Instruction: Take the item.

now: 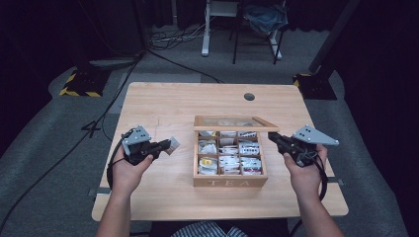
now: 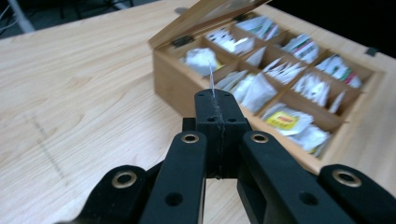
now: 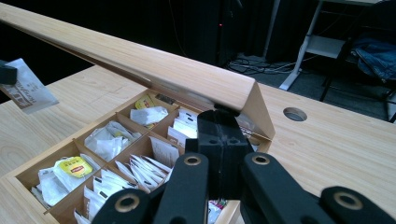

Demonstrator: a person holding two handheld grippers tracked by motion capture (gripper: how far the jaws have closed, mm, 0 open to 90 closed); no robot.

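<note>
A wooden tea box (image 1: 230, 181) marked TEA stands mid-table, its lid (image 1: 234, 123) raised, with several compartments of sachets. My left gripper (image 1: 165, 144) hovers left of the box, shut on a white tea sachet (image 1: 173, 144). In the left gripper view the sachet's thin edge (image 2: 211, 77) sticks up from the closed left gripper (image 2: 217, 95), with the box (image 2: 173, 79) beyond it. My right gripper (image 1: 272, 139) is shut at the box's right side. In the right gripper view the right gripper (image 3: 223, 119) sits just under the lid (image 3: 140, 60); contact is unclear. The held sachet (image 3: 28, 91) hangs at far left.
The wooden table (image 1: 163, 98) has a round cable hole (image 1: 249, 97) near its far edge. Bare tabletop lies to the left of the box and behind it. Cables, stand bases and furniture legs are on the grey floor beyond the table.
</note>
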